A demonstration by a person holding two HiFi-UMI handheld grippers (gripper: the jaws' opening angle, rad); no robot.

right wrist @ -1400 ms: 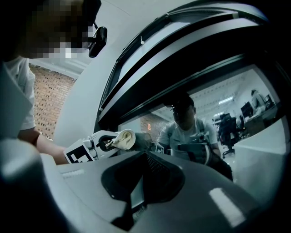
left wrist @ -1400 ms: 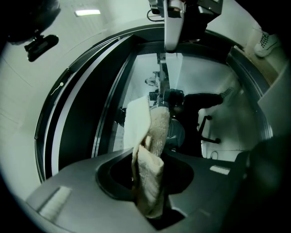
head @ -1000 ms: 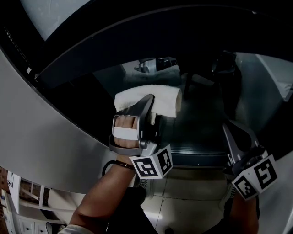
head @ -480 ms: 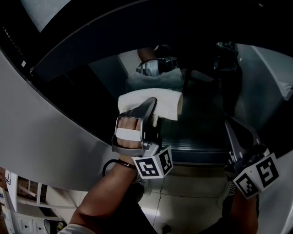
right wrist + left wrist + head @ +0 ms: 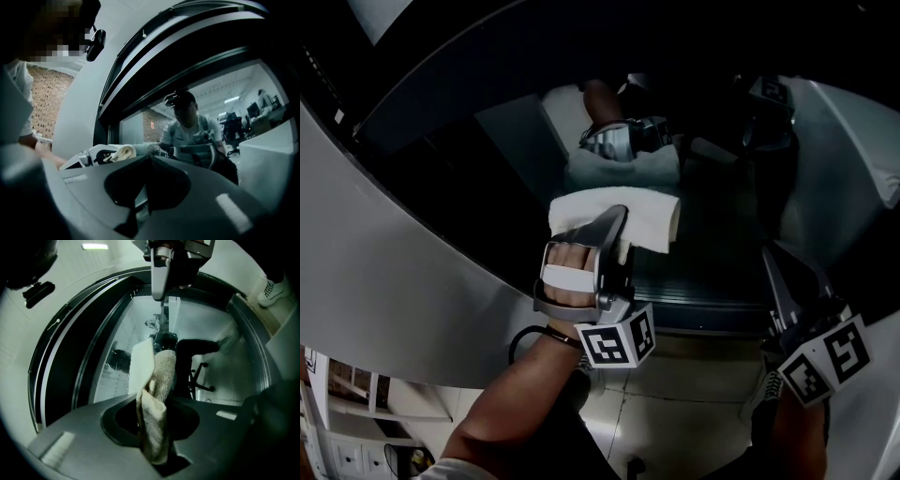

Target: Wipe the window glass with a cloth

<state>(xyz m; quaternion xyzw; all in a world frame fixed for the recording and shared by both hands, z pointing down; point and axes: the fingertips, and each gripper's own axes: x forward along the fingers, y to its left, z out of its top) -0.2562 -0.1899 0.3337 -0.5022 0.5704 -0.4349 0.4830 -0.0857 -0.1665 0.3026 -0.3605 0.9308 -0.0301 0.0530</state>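
A folded white cloth point(image 5: 623, 214) lies flat against the dark window glass point(image 5: 717, 234), pressed there by my left gripper point(image 5: 617, 217), which is shut on it. In the left gripper view the cloth point(image 5: 152, 427) stands bunched between the jaws, its top edge against the glass point(image 5: 117, 362). My right gripper point(image 5: 769, 255) hangs lower right, off the glass, its jaws together and nothing in them. In the right gripper view the left gripper's fingers point(image 5: 89, 157) and the cloth point(image 5: 123, 152) show at the left.
A dark frame point(image 5: 441, 103) borders the glass above and at the left, and a curved grey panel point(image 5: 394, 281) lies below it. The glass reflects a person and the grippers. Tiled floor point(image 5: 694, 403) shows underneath. Another grey panel point(image 5: 853, 141) stands at the right.
My left gripper has slid the cloth a little to the right and down across the glass. The reflection above it has grown. The right gripper has barely moved.
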